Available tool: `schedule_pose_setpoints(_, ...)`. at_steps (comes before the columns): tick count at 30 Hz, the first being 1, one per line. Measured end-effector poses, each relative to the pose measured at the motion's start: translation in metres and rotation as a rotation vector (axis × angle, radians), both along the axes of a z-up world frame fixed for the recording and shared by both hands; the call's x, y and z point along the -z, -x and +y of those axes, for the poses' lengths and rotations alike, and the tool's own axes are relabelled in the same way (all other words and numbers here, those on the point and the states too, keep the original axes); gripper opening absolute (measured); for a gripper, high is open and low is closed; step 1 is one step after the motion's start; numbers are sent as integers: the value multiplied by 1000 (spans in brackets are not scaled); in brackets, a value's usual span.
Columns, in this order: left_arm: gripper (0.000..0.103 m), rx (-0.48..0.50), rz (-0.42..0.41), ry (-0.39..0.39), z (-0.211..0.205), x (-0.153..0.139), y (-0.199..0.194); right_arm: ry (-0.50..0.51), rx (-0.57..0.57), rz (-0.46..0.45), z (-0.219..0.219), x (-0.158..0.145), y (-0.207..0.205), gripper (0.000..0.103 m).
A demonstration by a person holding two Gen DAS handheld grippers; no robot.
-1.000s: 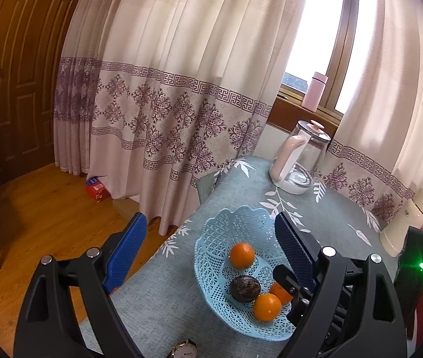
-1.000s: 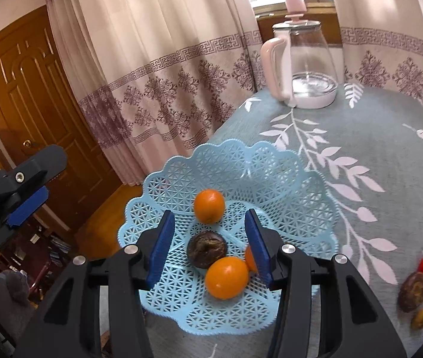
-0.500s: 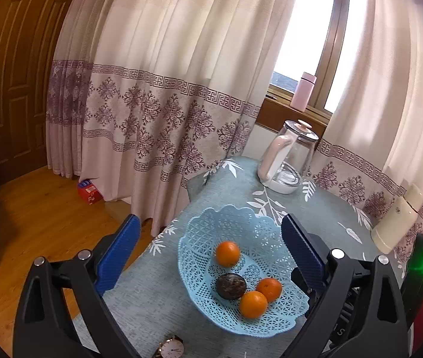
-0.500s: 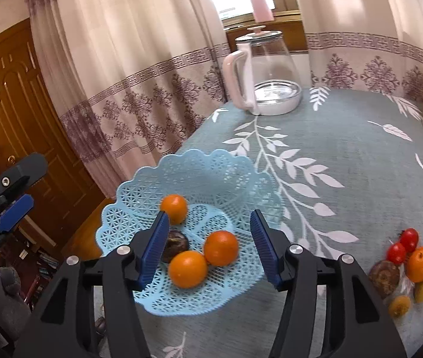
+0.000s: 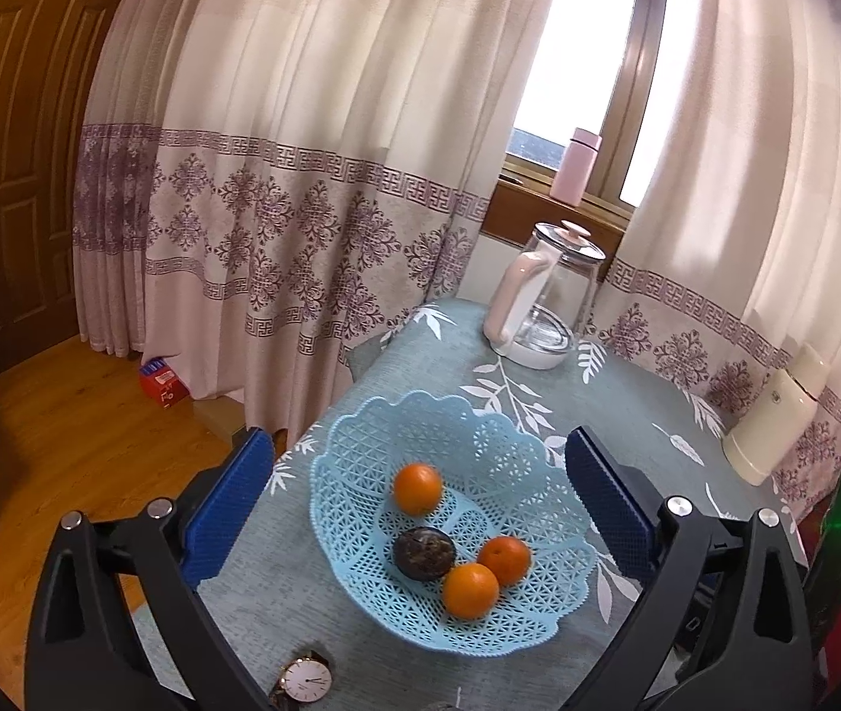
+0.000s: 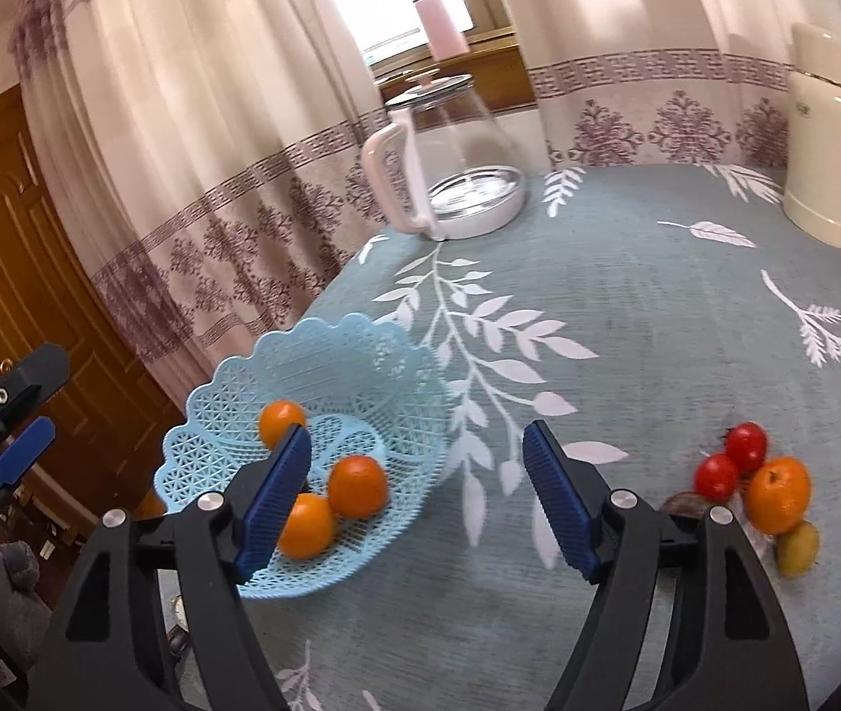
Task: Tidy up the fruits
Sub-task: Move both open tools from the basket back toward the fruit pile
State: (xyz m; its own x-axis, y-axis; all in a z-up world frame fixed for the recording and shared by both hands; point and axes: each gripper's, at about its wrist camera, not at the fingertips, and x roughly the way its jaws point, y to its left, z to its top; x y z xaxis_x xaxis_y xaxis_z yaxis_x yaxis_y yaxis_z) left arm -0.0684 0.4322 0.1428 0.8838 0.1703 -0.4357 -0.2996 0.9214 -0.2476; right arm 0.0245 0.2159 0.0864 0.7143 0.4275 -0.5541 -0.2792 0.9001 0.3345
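Observation:
A light blue lattice basket (image 5: 482,450) (image 6: 361,367) sits near the table's left edge. It holds three oranges (image 5: 417,487) (image 6: 357,486) and a dark round fruit (image 5: 424,553). My left gripper (image 5: 420,503) hovers open above the basket, empty. My right gripper (image 6: 417,497) is open and empty over the tablecloth just right of the basket. To the right lies a loose pile: an orange (image 6: 777,493), two red tomatoes (image 6: 731,462), a dark fruit (image 6: 684,503) and a small yellow fruit (image 6: 798,546).
A glass kettle with a pink handle (image 5: 544,296) (image 6: 450,172) stands at the table's far side. A cream flask (image 5: 773,420) (image 6: 826,142) is at the far right. A wristwatch (image 5: 304,681) lies near the front edge. Curtains hang behind; wooden floor lies left.
My right gripper released an orange into the basket, opened wider and swung right, bringing the loose fruit pile into view. My left gripper pulled back and up.

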Motion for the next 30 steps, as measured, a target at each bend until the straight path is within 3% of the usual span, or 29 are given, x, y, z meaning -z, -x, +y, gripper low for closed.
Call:
schedule_pose_setpoints(20, 100, 102, 27, -64, -47, 5, -8, 21, 242, 15, -122, 12, 4, 74)
schedule_pose_setpoints(30, 100, 132, 44, -85, -61, 8, -12, 60, 305, 89, -159, 39, -1, 74)
